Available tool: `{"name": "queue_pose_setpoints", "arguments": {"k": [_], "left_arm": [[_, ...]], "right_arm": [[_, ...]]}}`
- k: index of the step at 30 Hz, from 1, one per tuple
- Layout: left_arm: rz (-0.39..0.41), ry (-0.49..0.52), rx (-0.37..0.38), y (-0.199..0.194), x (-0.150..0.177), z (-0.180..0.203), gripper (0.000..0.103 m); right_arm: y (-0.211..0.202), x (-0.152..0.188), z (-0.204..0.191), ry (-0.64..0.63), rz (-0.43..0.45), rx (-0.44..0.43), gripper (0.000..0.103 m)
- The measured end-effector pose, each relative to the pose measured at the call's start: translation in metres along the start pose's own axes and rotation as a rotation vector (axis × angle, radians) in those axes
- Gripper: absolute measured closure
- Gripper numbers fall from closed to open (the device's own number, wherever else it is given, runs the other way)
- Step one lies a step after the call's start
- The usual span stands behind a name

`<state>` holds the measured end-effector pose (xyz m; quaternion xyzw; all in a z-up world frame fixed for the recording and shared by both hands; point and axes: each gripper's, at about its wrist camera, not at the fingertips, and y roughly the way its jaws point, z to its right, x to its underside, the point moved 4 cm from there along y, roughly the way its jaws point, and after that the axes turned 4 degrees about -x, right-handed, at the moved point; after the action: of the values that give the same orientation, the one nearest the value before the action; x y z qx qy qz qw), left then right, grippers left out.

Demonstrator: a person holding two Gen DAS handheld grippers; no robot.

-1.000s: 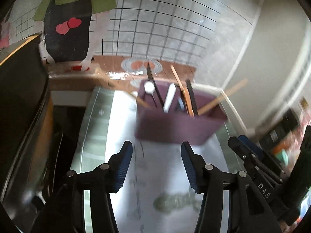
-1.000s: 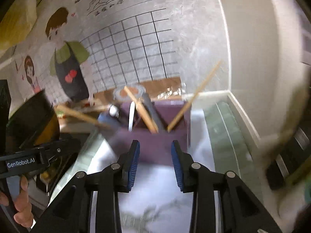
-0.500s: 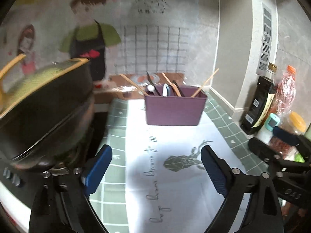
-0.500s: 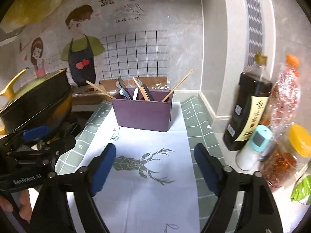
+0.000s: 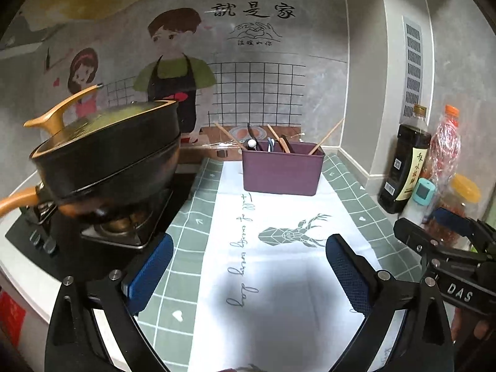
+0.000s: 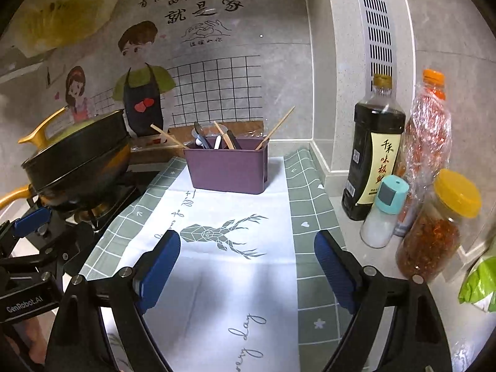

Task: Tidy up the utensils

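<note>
Both grippers, left gripper [image 5: 246,271] and right gripper [image 6: 248,266], just spread wide and empty, face the purple utensil caddy [image 5: 282,170] well ahead, chopsticks [image 6: 274,128] upright.

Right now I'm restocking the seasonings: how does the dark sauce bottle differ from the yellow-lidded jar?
The dark sauce bottle is tall and narrow-necked with a gold cap; the yellow-lidded jar is shorter and wide-mouthed. The bottle holds near-black liquid, the jar red flakes. The bottle has a printed label; no label shows on the jar. Both stand upright and capped on the counter's right side.
</note>
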<state>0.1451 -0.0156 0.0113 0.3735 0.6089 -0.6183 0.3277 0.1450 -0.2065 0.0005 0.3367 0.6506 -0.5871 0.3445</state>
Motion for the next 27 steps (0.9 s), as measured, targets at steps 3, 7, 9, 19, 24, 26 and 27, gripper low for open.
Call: {"name": "queue_pose_setpoints", "arguments": {"k": [3,7,9,19,24,26,27], "left_arm": [[0.001,0.001,-0.019,-0.004,0.000,0.002,0.004],[0.006,0.002,-0.035,-0.008,0.000,0.002,0.004],[0.005,-0.001,-0.043,-0.009,-0.001,0.000,0.004],[-0.003,-0.020,-0.054,-0.011,0.001,-0.008,0.004],[-0.004,-0.017,-0.048,-0.012,0.001,-0.008,0.004],[-0.005,-0.012,-0.046,-0.012,0.002,-0.007,0.004],[-0.005,-0.011,-0.046,-0.012,0.002,-0.007,0.004]], "right_arm": [[-0.004,0.000,-0.006,-0.017,0.006,-0.017,0.016],[-0.007,-0.001,-0.011,-0.033,0.015,-0.030,0.015],[-0.008,-0.001,-0.011,-0.029,0.015,-0.032,0.014],[-0.007,-0.002,-0.014,-0.026,0.012,-0.039,0.014],[-0.007,-0.002,-0.015,-0.025,0.014,-0.036,0.013],[-0.007,-0.002,-0.014,-0.025,0.015,-0.036,0.013],[-0.007,-0.002,-0.015,-0.025,0.015,-0.036,0.013]]}}
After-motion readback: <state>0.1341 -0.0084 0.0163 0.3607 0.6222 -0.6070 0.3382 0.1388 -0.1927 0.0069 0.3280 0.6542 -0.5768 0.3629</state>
